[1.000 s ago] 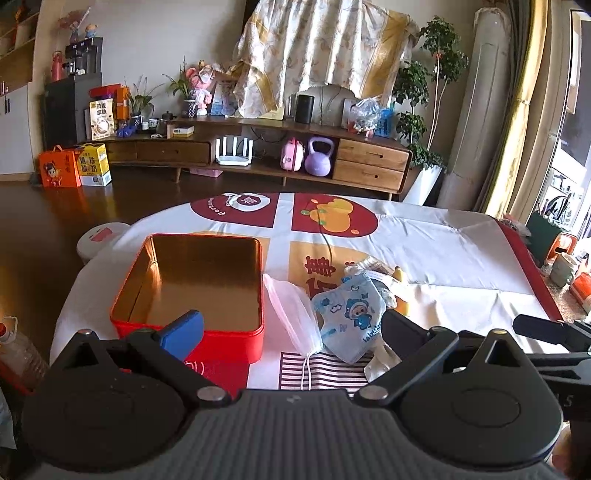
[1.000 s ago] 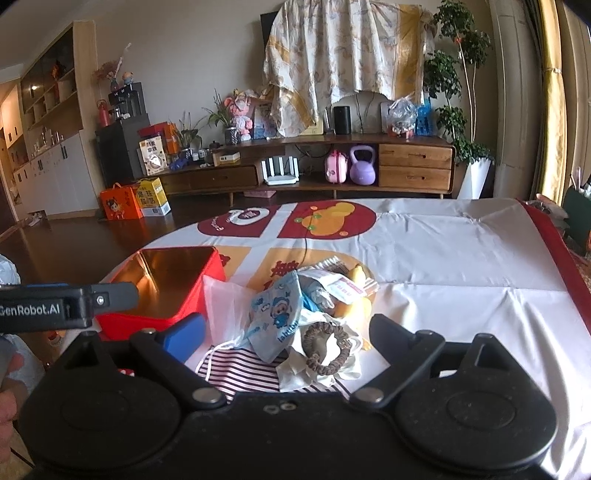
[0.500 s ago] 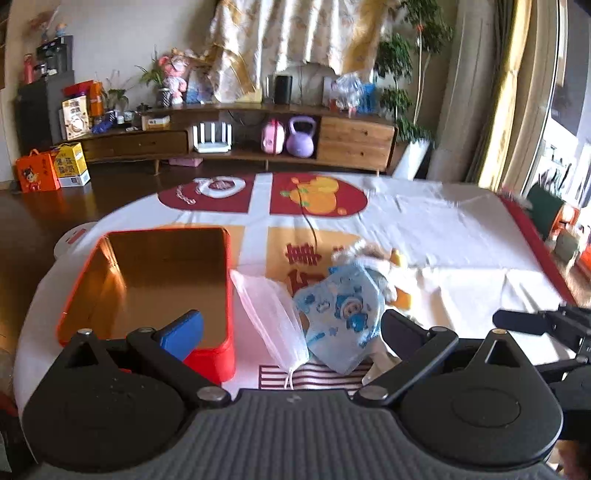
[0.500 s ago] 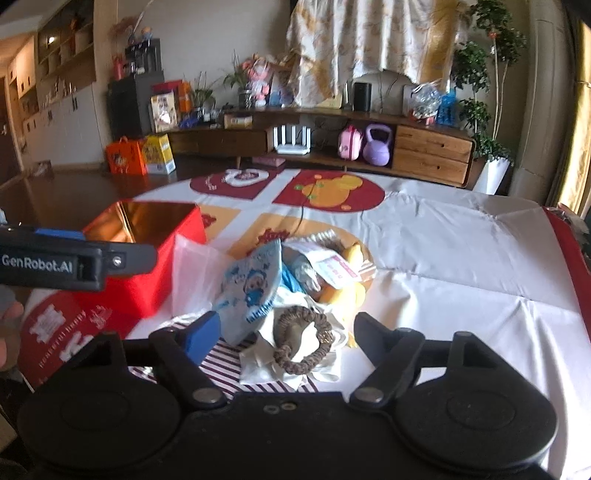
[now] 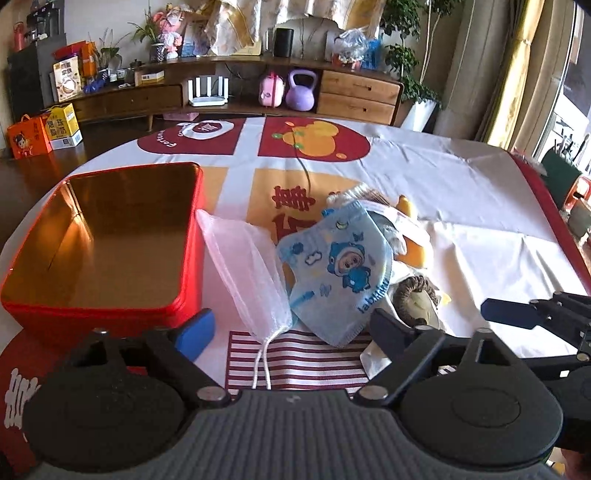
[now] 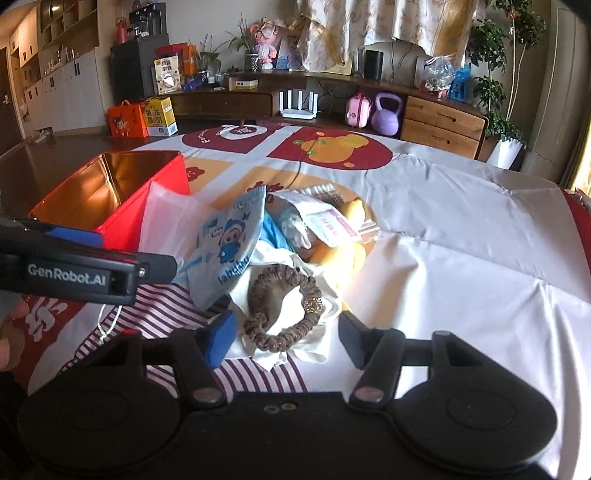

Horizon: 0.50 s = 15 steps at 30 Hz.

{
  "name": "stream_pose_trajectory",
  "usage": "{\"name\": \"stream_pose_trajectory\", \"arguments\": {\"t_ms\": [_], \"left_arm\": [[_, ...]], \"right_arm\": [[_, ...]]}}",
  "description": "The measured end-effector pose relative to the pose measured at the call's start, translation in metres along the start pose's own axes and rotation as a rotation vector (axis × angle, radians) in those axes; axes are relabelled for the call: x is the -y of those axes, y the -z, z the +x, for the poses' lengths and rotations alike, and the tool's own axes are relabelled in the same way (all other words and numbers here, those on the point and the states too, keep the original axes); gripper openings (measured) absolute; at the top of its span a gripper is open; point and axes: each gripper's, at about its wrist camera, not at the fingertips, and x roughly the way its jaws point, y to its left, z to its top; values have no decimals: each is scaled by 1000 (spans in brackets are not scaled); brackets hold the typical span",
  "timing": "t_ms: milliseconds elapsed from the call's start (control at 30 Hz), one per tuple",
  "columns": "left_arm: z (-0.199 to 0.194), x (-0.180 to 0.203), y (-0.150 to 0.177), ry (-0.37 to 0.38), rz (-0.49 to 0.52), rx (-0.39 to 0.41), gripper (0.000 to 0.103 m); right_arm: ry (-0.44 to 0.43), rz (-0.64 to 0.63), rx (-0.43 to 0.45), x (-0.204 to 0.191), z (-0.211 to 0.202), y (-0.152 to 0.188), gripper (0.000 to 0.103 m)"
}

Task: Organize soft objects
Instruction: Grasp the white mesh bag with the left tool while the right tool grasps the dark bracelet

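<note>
While the red tin (image 5: pixel 107 236) sits empty, I see the soft pile (image 6: pixel 280 266) unsorted beside it; my left gripper (image 5: pixel 291 325) and right gripper (image 6: pixel 286 339), jaws just narrowing, hold nothing.

**A sunlit living room behind the table**

A long wooden sideboard (image 6: pixel 332 99) runs along the far wall, holding a purple kettlebell (image 6: pixel 386 113), a white router (image 6: pixel 298 105) and a dark speaker (image 6: pixel 373 64). A patterned cloth (image 6: pixel 384 22) hangs above it. Leafy plants (image 6: pixel 495 74) stand at the right by yellow curtains (image 5: pixel 517 66). Orange and yellow boxes (image 6: pixel 142 118) sit on the dark floor (image 6: pixel 48 147). Warm daylight falls across the table's cloth (image 6: pixel 461 221)
</note>
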Motion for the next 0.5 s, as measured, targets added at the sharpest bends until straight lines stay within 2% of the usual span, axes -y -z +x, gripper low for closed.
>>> {"name": "stream_pose_trajectory", "arguments": {"t_ms": [267, 367, 500], "left_arm": [[20, 1, 1, -21, -11, -52, 86], [29, -1, 1, -27, -26, -70, 83], [37, -2, -2, -38, -28, -75, 83]], "right_arm": [[-15, -45, -5, -7, 6, 3, 48], [-14, -72, -3, -12, 8, 4, 38], [-22, -90, 1, -15, 11, 4, 34]]}}
